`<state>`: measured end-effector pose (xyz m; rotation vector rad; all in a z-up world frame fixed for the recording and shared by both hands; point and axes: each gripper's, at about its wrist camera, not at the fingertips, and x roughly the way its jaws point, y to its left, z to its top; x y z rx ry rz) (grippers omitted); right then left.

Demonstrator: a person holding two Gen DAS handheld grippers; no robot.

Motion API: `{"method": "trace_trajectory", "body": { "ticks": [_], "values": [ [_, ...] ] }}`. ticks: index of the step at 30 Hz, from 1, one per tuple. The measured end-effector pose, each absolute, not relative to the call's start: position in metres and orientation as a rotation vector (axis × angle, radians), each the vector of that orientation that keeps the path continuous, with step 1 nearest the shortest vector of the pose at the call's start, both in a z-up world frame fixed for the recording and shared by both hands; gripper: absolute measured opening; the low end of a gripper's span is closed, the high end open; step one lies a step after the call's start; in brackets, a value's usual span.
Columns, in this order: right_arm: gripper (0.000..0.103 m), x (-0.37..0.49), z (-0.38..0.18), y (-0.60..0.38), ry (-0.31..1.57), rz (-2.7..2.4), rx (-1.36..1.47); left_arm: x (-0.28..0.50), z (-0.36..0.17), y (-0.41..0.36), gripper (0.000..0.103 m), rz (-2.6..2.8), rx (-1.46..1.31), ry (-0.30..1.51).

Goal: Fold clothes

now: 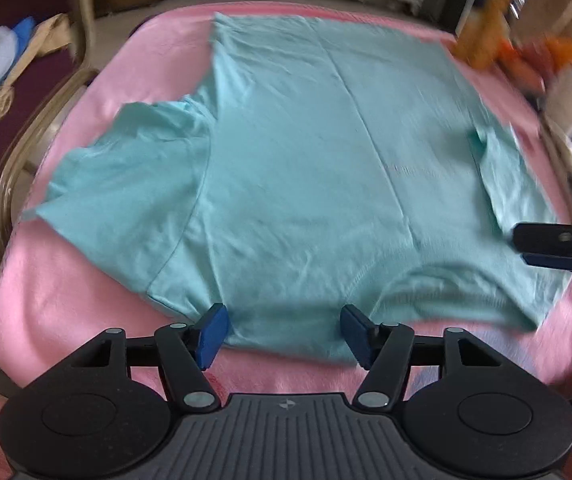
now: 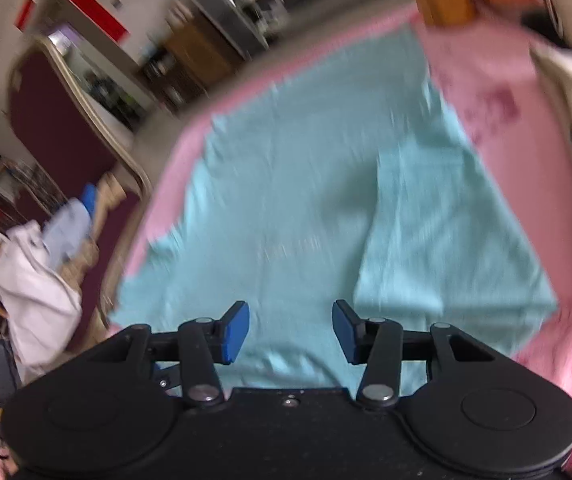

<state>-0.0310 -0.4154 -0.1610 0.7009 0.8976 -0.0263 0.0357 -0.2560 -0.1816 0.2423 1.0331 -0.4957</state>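
Plain aqua T-shirt (image 1: 306, 168) on a pink blanket (image 1: 65, 300)

My black tongs carry blue pads (image 1: 211, 336); ahead of them to the right the pink shows a darker pink print (image 2: 494, 108), and orange things (image 1: 526, 56) lie beyond.

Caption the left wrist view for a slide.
Open left tool at the collar of a light blue T-shirt spread on a pink blanket.

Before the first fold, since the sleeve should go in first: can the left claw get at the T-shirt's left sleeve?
Probably yes. The left claw is open at the T-shirt collar edge, and the left sleeve lies flat on the pink cover with nothing on or before it. The right claw is far across.
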Motion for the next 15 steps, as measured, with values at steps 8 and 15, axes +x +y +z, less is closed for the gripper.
{"method": "trace_trajectory", "body": {
  "ticks": [8, 15],
  "values": [
    [0.043, -0.051, -0.165, -0.408, 0.983, -0.014, 0.748, 0.017, -0.168, -0.239, 0.061, -0.54, 0.234, 1.058],
    [0.045, -0.065, -0.14, -0.412, 0.8, 0.131, 0.823, 0.035, -0.139, -0.195, 0.061, -0.424, 0.037, 0.959]
  ]
}}
